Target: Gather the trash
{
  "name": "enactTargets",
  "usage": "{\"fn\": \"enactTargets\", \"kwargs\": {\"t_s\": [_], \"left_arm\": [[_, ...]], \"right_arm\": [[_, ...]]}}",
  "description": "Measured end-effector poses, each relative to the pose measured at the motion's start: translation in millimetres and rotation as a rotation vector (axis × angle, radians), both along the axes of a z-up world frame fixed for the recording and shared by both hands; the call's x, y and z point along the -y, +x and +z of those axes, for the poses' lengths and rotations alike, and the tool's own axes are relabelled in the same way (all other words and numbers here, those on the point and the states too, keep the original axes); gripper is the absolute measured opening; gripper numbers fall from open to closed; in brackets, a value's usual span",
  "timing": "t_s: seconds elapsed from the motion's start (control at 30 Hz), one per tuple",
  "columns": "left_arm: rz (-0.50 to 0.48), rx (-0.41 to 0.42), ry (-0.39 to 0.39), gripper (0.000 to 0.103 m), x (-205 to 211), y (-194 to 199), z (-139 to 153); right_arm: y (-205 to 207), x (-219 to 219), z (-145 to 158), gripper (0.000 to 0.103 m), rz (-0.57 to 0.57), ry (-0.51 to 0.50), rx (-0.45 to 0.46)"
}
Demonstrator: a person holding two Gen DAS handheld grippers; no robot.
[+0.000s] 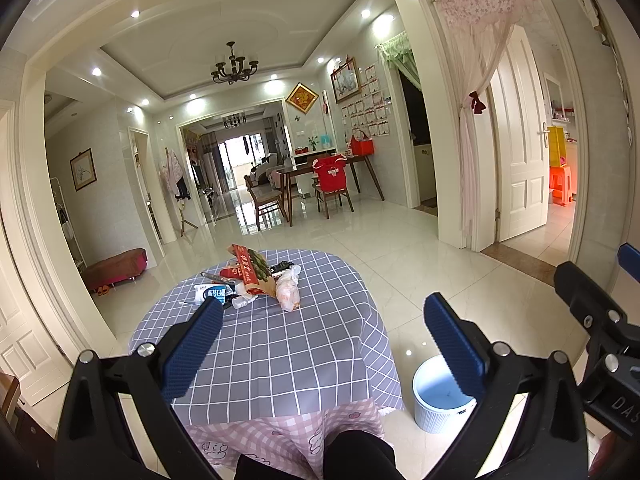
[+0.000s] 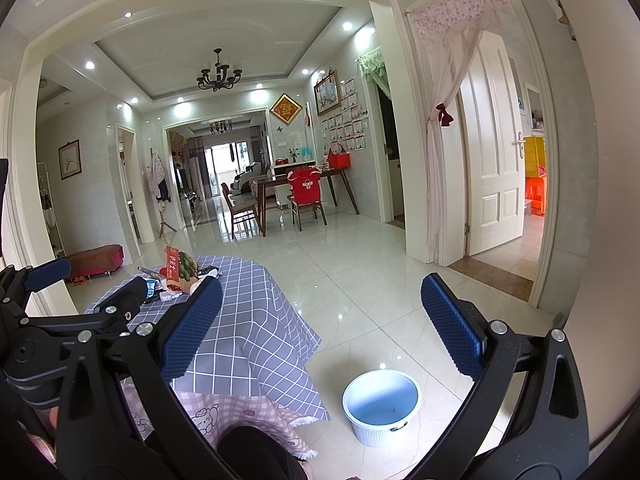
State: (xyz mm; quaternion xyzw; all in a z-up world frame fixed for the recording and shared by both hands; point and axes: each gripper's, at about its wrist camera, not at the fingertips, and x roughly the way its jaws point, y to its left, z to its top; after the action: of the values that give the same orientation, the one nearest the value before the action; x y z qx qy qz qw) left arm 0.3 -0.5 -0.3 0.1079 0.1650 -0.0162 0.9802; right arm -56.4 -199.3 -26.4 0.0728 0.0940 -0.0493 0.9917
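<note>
A pile of trash lies at the far side of the round table [image 1: 280, 344]: a red and brown paper wrapper [image 1: 252, 274], a crumpled clear plastic bag [image 1: 289, 290], a small white and blue box [image 1: 210, 293] and dark scraps. My left gripper [image 1: 324, 320] hovers open above the table's near half, short of the pile, nothing between its blue pads [image 1: 192, 350]. My right gripper [image 2: 322, 316] is open too, held right of the table over the floor. A white and blue bin [image 2: 380, 406] stands on the floor below it; the bin [image 1: 440, 396] also shows in the left wrist view.
The table wears a grey checked cloth [image 2: 248, 320] over a pink one. A person's dark knee [image 1: 356, 456] is at the near edge. Shiny tiled floor [image 2: 360, 280] spreads beyond; a dining table with chairs [image 1: 320, 184] stands far back. A white door [image 1: 520, 160] is at right.
</note>
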Motion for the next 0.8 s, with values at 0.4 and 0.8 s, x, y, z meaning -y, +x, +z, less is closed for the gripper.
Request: {"fn": "enactTargets", "kwargs": {"t_s": [0.4, 0.8], "left_arm": [[-0.001, -0.001, 0.001, 0.099, 0.1, 0.1, -0.1], [0.0, -0.002, 0.002, 0.099, 0.0, 0.2, -0.1]], "right_arm": [[0.2, 0.1, 0.0, 0.098, -0.001, 0.0, -0.001], [-1.2, -0.3, 1.0, 0.098, -0.002, 0.0, -0.001]]}}
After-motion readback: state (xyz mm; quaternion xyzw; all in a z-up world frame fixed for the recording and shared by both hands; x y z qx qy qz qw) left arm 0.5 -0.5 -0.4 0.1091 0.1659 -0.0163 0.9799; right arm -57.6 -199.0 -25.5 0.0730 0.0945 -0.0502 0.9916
